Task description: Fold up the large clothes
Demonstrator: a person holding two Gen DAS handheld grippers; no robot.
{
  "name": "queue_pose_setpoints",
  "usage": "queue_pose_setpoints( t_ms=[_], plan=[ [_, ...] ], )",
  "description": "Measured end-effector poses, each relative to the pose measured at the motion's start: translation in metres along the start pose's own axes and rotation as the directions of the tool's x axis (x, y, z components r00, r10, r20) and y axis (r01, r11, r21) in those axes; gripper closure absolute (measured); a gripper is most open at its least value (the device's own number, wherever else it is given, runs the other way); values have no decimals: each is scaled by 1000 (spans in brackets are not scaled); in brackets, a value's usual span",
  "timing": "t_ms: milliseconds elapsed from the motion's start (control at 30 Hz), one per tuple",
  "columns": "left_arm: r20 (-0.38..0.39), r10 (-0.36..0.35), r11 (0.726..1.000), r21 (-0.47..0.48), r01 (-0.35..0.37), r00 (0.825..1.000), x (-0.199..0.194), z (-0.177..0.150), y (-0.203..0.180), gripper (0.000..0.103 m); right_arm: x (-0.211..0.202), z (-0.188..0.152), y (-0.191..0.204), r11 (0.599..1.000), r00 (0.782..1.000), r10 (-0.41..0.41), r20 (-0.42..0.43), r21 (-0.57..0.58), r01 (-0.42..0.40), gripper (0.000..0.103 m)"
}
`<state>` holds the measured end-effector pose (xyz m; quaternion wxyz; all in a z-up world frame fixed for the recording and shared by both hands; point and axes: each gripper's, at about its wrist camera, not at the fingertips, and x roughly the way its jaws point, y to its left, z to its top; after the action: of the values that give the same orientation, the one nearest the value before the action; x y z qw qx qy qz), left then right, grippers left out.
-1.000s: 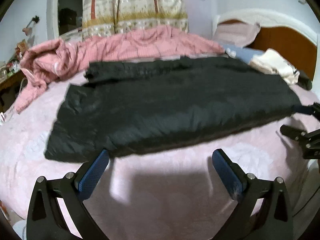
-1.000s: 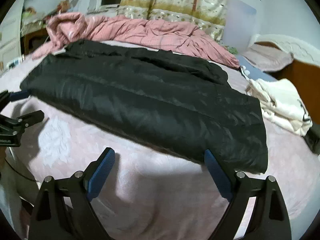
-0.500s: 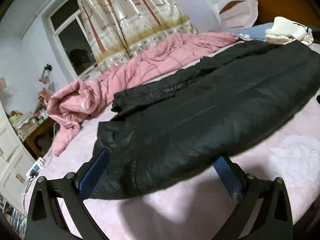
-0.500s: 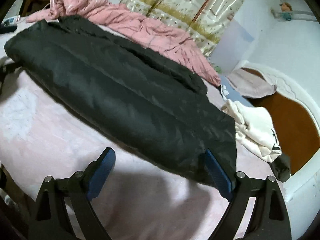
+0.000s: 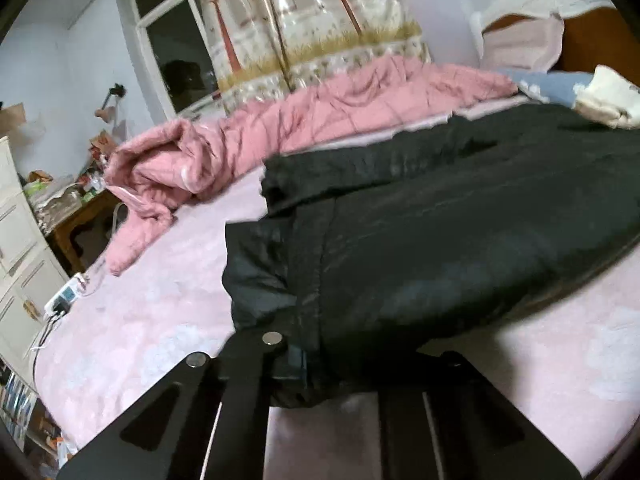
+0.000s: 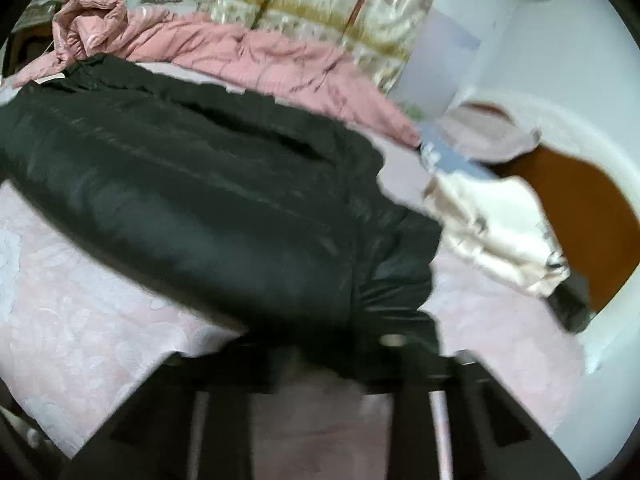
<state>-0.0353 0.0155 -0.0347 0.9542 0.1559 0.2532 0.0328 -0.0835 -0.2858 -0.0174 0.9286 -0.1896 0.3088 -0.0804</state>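
Note:
A large black padded coat (image 5: 440, 232) lies folded lengthwise across the pink bed; it also shows in the right wrist view (image 6: 208, 200). My left gripper (image 5: 332, 364) is shut on the coat's near left corner, whose fabric bunches between the jaws. My right gripper (image 6: 340, 360) is shut on the coat's near right corner, which covers the fingertips. Both corners sit just above the bedsheet.
A pink quilt (image 5: 280, 128) is heaped along the far side of the bed. A cream garment (image 6: 496, 228) lies by the wooden headboard (image 6: 576, 216). A power strip (image 5: 64, 300) sits at the bed's left edge, beside a cluttered wooden table (image 5: 80, 216).
Both grippers moved forward onto the coat's near corners and closed on them; a second ago both were open in front of the coat's edge.

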Motion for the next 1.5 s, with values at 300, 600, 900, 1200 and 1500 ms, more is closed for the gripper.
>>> queue_pose_setpoints(
  t_ms=[300, 600, 900, 1200, 1500],
  plan=[
    [-46, -113, 987, -124, 106, 993, -70, -8, 38, 89, -83, -18, -20, 982, 986, 153, 68, 100, -159, 89],
    [15, -123, 976, -177, 123, 992, -19, 94, 56, 77, -45, 81, -56, 981, 982, 114, 151, 140, -136, 74],
    [-73, -164, 961, -235, 143, 984, 117, 122, 43, 69, 108, 133, -57, 962, 989, 126, 80, 233, -142, 59],
    [-42, -94, 985, -146, 87, 995, 135, 110, 21, 64, 140, 124, -52, 960, 987, 109, 116, 246, -135, 44],
    [213, -82, 953, -269, 139, 974, 76, 114, 57, 20, 99, 112, -81, 926, 969, 88, 232, 338, -166, 36]
  ],
)
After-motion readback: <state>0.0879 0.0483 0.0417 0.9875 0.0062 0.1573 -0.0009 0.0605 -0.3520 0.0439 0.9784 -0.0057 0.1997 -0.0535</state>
